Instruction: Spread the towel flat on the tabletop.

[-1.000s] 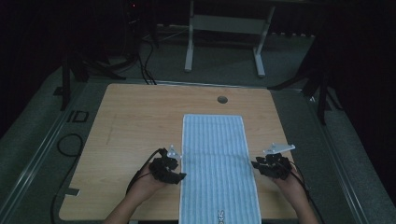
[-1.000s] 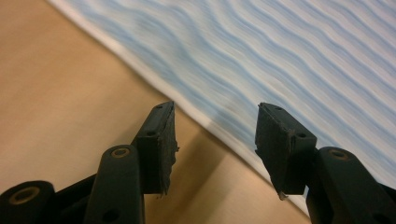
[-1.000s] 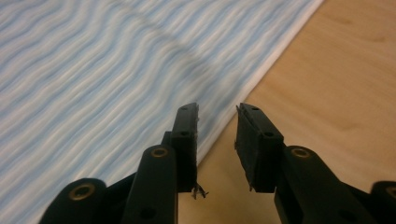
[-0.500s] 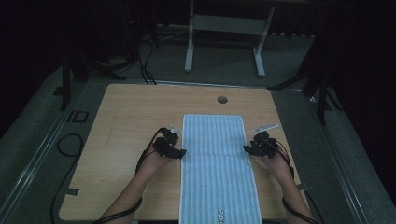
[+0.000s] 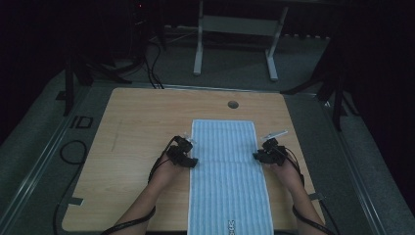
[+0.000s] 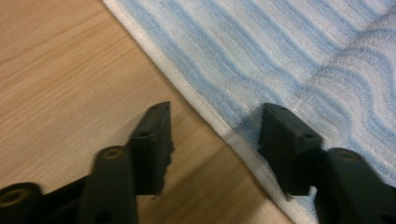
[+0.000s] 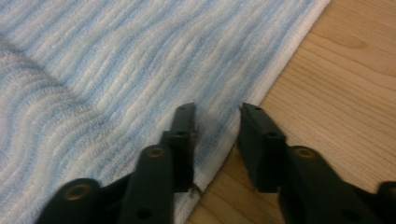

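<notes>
Jaws of the left gripper (image 6: 212, 135) stand moderately apart after closing in a little, straddling the white hem of the striped towel (image 6: 289, 56): one jaw over the wooden table (image 6: 60, 70), the other over the cloth, with the hem running through the gap, not pinched. Jaws of the right gripper (image 7: 217, 128) have narrowed to a small gap astride the opposite hem, one on cloth, one on wood, the edge between them, pads not yet pressing it.
</notes>
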The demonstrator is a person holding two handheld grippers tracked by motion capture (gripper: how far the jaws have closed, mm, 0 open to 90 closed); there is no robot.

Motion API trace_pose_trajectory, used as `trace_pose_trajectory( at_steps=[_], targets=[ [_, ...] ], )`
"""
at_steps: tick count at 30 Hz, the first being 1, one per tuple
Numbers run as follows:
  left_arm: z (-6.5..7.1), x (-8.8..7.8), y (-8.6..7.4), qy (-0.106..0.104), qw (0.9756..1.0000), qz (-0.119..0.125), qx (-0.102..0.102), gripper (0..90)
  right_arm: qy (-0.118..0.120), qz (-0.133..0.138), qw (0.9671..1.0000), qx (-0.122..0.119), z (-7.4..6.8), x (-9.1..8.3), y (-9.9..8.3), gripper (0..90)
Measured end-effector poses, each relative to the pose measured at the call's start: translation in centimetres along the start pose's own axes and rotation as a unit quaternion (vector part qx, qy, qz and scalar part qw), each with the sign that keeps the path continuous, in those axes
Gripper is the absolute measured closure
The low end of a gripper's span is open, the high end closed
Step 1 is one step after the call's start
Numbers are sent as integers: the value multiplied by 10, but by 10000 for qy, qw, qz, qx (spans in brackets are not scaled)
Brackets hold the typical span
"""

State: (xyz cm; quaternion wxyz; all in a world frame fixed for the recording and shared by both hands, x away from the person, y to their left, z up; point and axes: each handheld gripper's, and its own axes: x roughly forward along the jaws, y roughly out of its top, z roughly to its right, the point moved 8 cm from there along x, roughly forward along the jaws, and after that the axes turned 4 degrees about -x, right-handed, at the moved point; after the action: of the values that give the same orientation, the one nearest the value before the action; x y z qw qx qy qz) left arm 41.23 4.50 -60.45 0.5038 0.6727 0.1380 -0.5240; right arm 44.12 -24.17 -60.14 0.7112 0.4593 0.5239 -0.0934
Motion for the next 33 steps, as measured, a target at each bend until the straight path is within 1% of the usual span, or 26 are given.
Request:
trace_pose_trajectory(
  at_steps=[1, 3, 4, 5, 7, 8, 9, 10, 11, 12, 13, 14, 16, 18, 20, 22, 24, 26, 27, 28, 29, 30, 31, 32, 33],
  targets=[
    [-1, 1, 1, 6, 10000, 35, -20, 537, -3, -16, 10000, 18, 0, 0, 1, 752],
    [-1, 2, 4, -15, 10000, 88, 25, 612, -12, -22, 10000, 15, 0, 1, 2, 795],
    [0, 3, 6, -53, 9999, 122, 41, 670, -12, -4, 10000, -5, 0, 2, 3, 819],
    [-1, 4, 7, -76, 9999, 121, 55, 721, -8, 12, 10000, -7, -1, 3, 4, 841],
    [-1, 6, 10, -137, 9999, 102, 14, 828, 19, 49, 10000, -3, 0, 4, 6, 860],
    [0, 6, 11, -100, 9999, 88, 56, 852, 19, 36, 10000, 27, 0, 5, 6, 865],
    [0, 6, 12, -93, 9999, 78, 74, 861, 0, -7, 10000, -16, 0, 5, 7, 869],
    [1, 6, 12, -98, 9999, 77, 41, 867, -18, -40, 10000, -48, 0, 5, 8, 871],
    [1, 5, 11, -156, 9998, 75, -29, 871, -37, -69, 10000, -55, 0, 5, 9, 873],
    [1, 4, 11, -212, 9997, 121, -78, 871, -48, -68, 10000, -50, -1, 5, 10, 874],
    [0, 2, 10, -216, 9996, 137, -88, 871, -62, -39, 10000, -64, -1, 2, 11, 875],
    [0, -3, 11, -276, 9993, 210, -113, 871, -60, 10, 10000, -64, -2, 0, 13, 875],
    [0, -13, 14, -348, 9987, 332, -146, 871, -43, 169, 9998, -34, -2, -9, 18, 875],
    [1, -24, 16, -356, 9985, 412, -109, 871, -46, 314, 9995, -82, -4, -21, 24, 875],
    [1, -35, 17, -337, 9984, 454, -46, 870, -47, 419, 9990, -163, -7, -33, 28, 875],
    [3, -46, 16, -351, 9980, 522, 26, 869, -42, 536, 9981, -306, -12, -45, 31, 875],
    [5, -57, 14, -399, 9972, 636, 28, 869, 23, 627, 9973, -371, -16, -55, 30, 875],
    [9, -66, 9, -420, 9968, 673, 55, 868, 74, 695, 9967, -412, -21, -63, 27, 874],
    [12, -71, 7, -391, 9967, 704, 108, 868, 145, 717, 9964, -424, -24, -67, 24, 874],
    [15, -75, 3, -423, 9963, 732, 151, 867, 201, 754, 9960, -445, -27, -71, 22, 873],
    [19, -79, -2, -482, 9962, 704, 179, 866, 194, 793, 9955, -485, -30, -75, 20, 873],
    [23, -82, -9, -470, 9959, 742, 233, 863, 226, 801, 9952, -513, -34, -79, 17, 873],
    [27, -84, -14, -500, 9958, 718, 261, 862, 264, 793, 9949, -568, -39, -83, 12, 872],
    [27, -84, -14, -500, 9958, 718, 261, 862, 264, 793, 9949, -568, -39, -83, 12, 872],
    [34, -86, -28, -560, 9957, 673, 288, 862, 249, 824, 9944, -610, -42, -85, 10, 872]
  ],
)
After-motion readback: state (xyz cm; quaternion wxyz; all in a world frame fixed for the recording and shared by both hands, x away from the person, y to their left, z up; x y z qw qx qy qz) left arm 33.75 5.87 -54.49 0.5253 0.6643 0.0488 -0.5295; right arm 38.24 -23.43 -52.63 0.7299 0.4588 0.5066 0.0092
